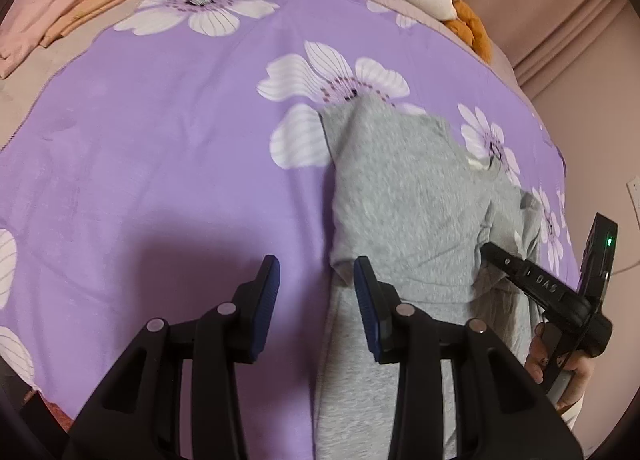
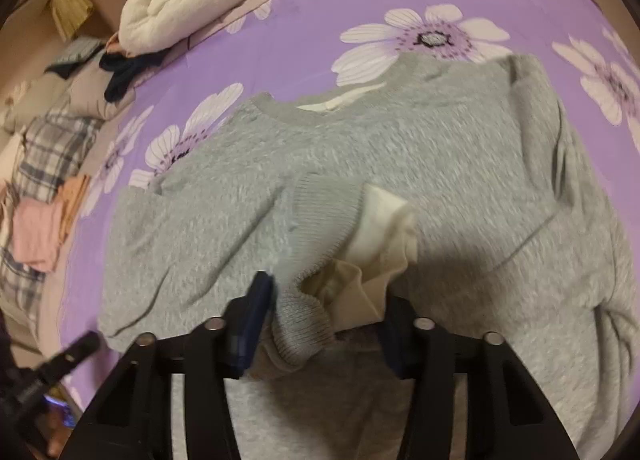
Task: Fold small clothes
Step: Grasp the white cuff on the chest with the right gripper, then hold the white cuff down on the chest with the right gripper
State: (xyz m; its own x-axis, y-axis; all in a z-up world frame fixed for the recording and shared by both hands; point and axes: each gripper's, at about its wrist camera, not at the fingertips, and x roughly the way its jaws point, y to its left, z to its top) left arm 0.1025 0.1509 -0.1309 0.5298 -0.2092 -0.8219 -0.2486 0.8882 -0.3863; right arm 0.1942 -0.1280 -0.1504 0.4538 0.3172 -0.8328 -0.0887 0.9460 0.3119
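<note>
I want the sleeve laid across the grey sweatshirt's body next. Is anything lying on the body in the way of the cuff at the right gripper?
Nothing visible. The ribbed cuff, with its cream lining, sits between the right gripper's fingers, and the grey sweatshirt's body beyond it is bare. The left gripper is at its left edge.

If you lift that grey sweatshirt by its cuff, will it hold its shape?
Probably not: the grey sweatshirt already lies creased on the purple sheet, so it looks floppy. Its ribbed cuff would likely stretch, and its fuzzy knit seems unlikely to slip.
</note>
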